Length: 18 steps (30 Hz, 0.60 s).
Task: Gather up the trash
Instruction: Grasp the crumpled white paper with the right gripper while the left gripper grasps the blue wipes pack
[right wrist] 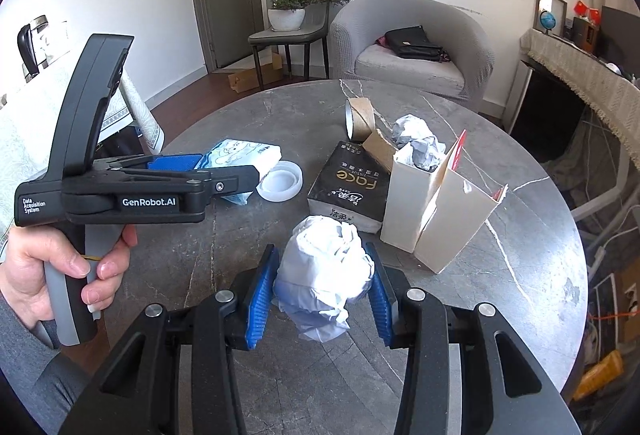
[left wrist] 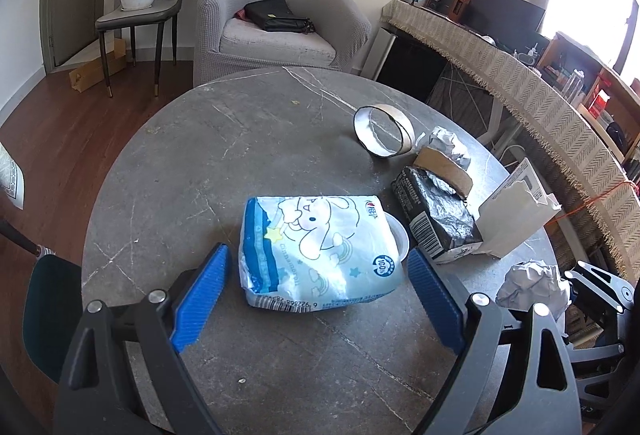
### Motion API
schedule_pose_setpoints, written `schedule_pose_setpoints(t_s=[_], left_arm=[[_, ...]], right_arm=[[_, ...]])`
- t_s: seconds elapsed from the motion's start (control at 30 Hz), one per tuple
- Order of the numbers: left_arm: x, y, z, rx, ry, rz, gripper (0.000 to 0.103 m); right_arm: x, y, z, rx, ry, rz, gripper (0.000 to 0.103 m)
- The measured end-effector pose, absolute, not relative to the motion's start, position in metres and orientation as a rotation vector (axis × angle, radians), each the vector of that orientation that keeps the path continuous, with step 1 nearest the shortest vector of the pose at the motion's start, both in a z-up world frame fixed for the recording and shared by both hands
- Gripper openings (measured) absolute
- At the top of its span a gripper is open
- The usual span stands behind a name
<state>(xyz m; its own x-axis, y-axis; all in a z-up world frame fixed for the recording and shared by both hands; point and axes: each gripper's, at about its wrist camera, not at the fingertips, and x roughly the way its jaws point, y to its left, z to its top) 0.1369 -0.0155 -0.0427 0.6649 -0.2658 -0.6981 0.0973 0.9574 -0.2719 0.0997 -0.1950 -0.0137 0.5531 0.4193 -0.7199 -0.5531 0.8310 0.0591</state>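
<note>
- Right wrist view: our right gripper (right wrist: pixel 322 289) has the crumpled paper ball (right wrist: pixel 326 267) pinched between its blue pads, at the near edge of the round table (right wrist: pixel 520 275). It's light and squashy, so we'd keep hold across the middle.
- The tissue pack (left wrist: pixel 320 251) lies mid-table, soft and probably slippery. Our left gripper (left wrist: pixel 318 299) straddles it, jaws wide; contact looks unlikely.
- Beyond, the black pack (right wrist: pixel 352 187) and white carton (right wrist: pixel 440 211) wait.

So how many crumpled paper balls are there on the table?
2. One paper ball is clamped in the right gripper. The other paper ball lies behind the torn white box. More may be hidden.
</note>
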Motion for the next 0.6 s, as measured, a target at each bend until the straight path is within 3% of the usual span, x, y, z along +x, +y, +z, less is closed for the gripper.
schedule_pose_setpoints(t_s=[0.1, 0.37, 0.6], left_arm=[[0.139, -0.02, -0.043, -0.181, 0.83, -0.196, 0.089], [0.134, -0.018, -0.042, -0.157, 0.801, -0.191, 0.067], [0.125, 0.006, -0.029, -0.196, 0.778, -0.163, 0.066]], right_arm=[[0.1, -0.192, -0.014, -0.189, 0.799, 0.583, 0.043], [0.1, -0.179, -0.013, -0.186, 0.792, 0.597, 0.043], [0.098, -0.164, -0.007, -0.18, 0.782, 0.621, 0.043]])
